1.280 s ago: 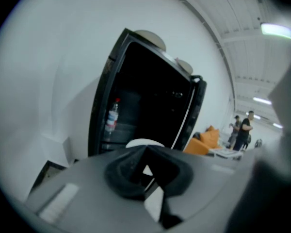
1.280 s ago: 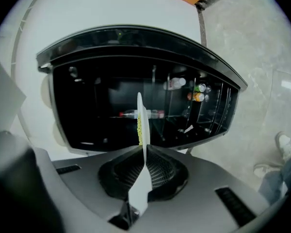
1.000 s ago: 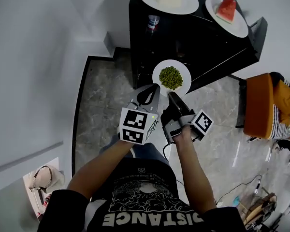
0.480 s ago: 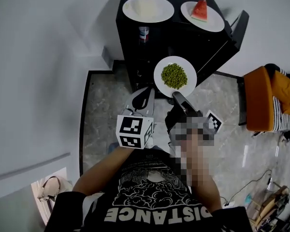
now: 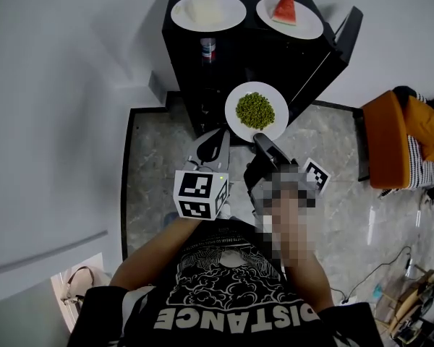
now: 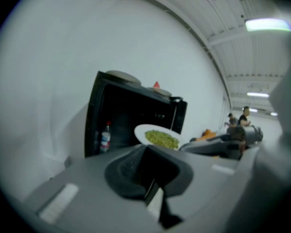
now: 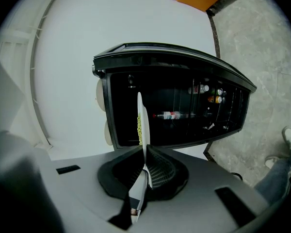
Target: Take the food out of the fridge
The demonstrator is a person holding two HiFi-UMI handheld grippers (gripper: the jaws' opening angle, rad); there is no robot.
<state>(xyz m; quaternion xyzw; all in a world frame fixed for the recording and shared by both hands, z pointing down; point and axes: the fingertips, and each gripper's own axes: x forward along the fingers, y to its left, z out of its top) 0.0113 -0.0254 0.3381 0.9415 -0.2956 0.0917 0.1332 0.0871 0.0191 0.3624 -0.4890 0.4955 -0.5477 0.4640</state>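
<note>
A white plate of green peas (image 5: pixel 257 111) hangs in front of the open black fridge (image 5: pixel 275 56), level and below the fridge's top. My right gripper (image 5: pixel 259 141) is shut on its near rim. In the right gripper view the plate of peas (image 7: pixel 140 123) shows edge-on and runs down into the shut right gripper (image 7: pixel 143 166). My left gripper (image 5: pixel 222 139) hangs just left of the plate, shut with nothing in it, and does not touch the plate. On the fridge's top stand a plate of white food (image 5: pixel 207 11) and a plate with a watermelon slice (image 5: pixel 289 16).
A bottle (image 5: pixel 208 49) stands inside the fridge at the left, and small jars (image 7: pixel 211 95) sit in the door shelves. The fridge door (image 5: pixel 338 45) stands open to the right. An orange seat (image 5: pixel 390 136) is at the right on the stone floor (image 5: pixel 159 157).
Both grippers have risen, carrying the plate of peas up in front of the fridge. The right gripper's hold on the rim is unchanged.
</note>
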